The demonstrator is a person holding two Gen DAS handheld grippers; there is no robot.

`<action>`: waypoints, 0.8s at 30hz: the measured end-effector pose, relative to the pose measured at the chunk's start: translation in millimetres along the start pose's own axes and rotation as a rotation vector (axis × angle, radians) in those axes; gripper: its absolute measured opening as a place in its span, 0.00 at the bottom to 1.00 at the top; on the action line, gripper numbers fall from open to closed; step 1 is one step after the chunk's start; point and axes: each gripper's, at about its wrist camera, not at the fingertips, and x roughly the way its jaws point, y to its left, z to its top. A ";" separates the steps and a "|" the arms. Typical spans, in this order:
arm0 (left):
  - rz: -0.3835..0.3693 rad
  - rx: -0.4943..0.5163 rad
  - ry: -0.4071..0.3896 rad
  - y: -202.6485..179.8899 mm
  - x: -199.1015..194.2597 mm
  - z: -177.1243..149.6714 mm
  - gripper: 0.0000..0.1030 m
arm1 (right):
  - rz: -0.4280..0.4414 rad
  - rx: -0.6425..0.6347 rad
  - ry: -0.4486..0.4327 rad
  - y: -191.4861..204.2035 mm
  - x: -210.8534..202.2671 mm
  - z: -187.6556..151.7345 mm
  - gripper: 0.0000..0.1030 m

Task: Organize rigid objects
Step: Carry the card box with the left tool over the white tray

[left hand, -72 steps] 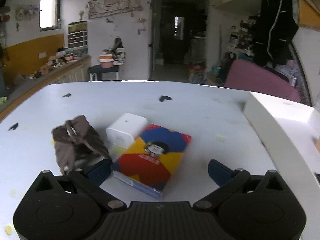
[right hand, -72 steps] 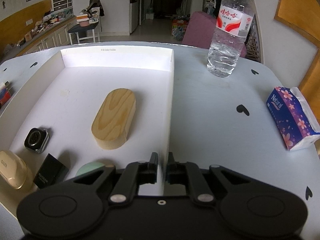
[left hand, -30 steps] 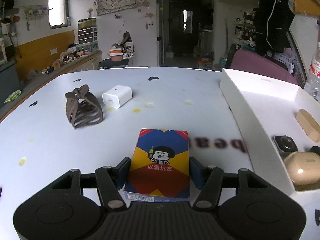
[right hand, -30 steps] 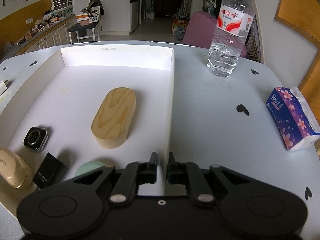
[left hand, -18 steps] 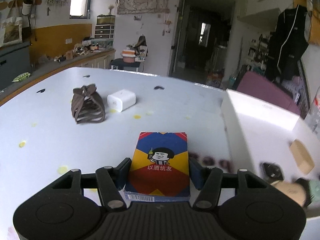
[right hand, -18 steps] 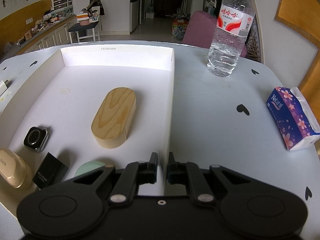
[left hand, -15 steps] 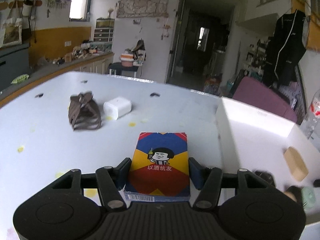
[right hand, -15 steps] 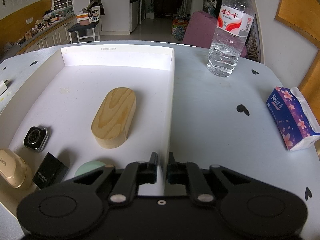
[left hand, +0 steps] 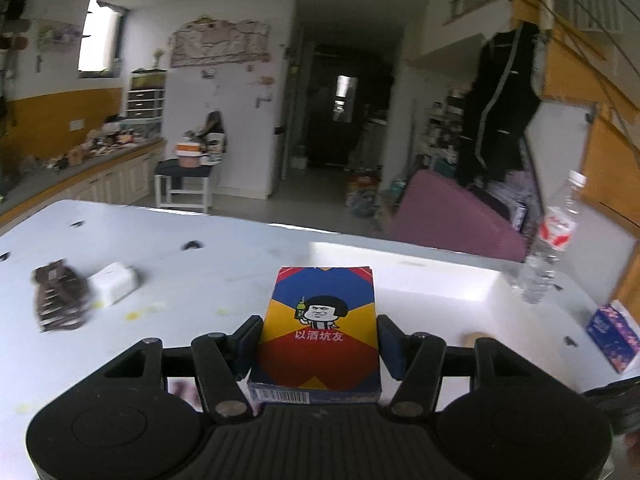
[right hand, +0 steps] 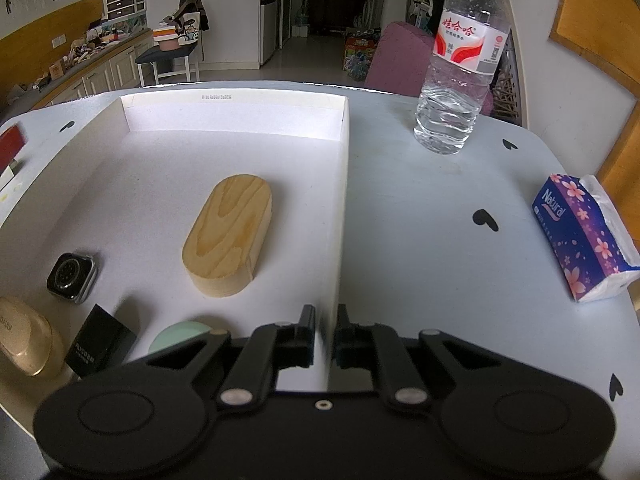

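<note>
My left gripper [left hand: 319, 344] is shut on a colourful card box [left hand: 320, 320] with a cartoon figure, held above the white table. Behind the box lies the white tray [left hand: 400, 276]. A brown hair claw [left hand: 60, 300] and a white charger [left hand: 114, 282] lie on the table to the left. My right gripper [right hand: 325, 316] is shut on the tray's right wall [right hand: 344, 184]. Inside the tray lie a wooden oval block [right hand: 230, 232], a smartwatch [right hand: 72, 272], a beige case [right hand: 24, 336], a small black box [right hand: 98, 344] and a green disc [right hand: 176, 338].
A water bottle [right hand: 460, 60] stands beyond the tray's far right corner. A purple tissue pack [right hand: 580, 236] lies at the table's right edge. Black heart marks dot the tabletop. The tray's far half holds nothing.
My left gripper has risen and swung right towards the tray with the card box in it; the hair claw and charger have slid leftwards in its view. The right gripper has not moved.
</note>
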 end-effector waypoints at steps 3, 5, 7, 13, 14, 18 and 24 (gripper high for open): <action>-0.036 0.013 0.015 -21.9 10.5 2.8 0.59 | 0.000 0.000 0.000 -0.1 0.1 0.0 0.09; -0.060 0.017 0.030 -36.1 17.9 2.4 0.59 | -0.002 0.002 0.000 -0.1 0.2 -0.2 0.08; -0.089 0.007 0.061 -46.4 28.0 1.1 0.59 | 0.001 0.006 0.000 -1.2 0.3 -0.1 0.07; -0.106 -0.025 0.147 -68.4 55.4 -6.7 0.59 | 0.002 0.008 0.001 -1.6 -0.5 0.4 0.07; -0.097 -0.030 0.156 -71.1 59.4 -8.1 0.58 | 0.002 0.008 0.001 -1.7 -0.5 0.5 0.07; -0.081 -0.040 0.204 -76.1 76.5 -9.4 0.58 | 0.002 0.008 0.001 -1.8 -0.5 0.6 0.07; -0.023 0.012 0.198 -84.2 91.3 -7.4 0.58 | 0.002 0.008 0.001 -1.8 -0.4 0.6 0.07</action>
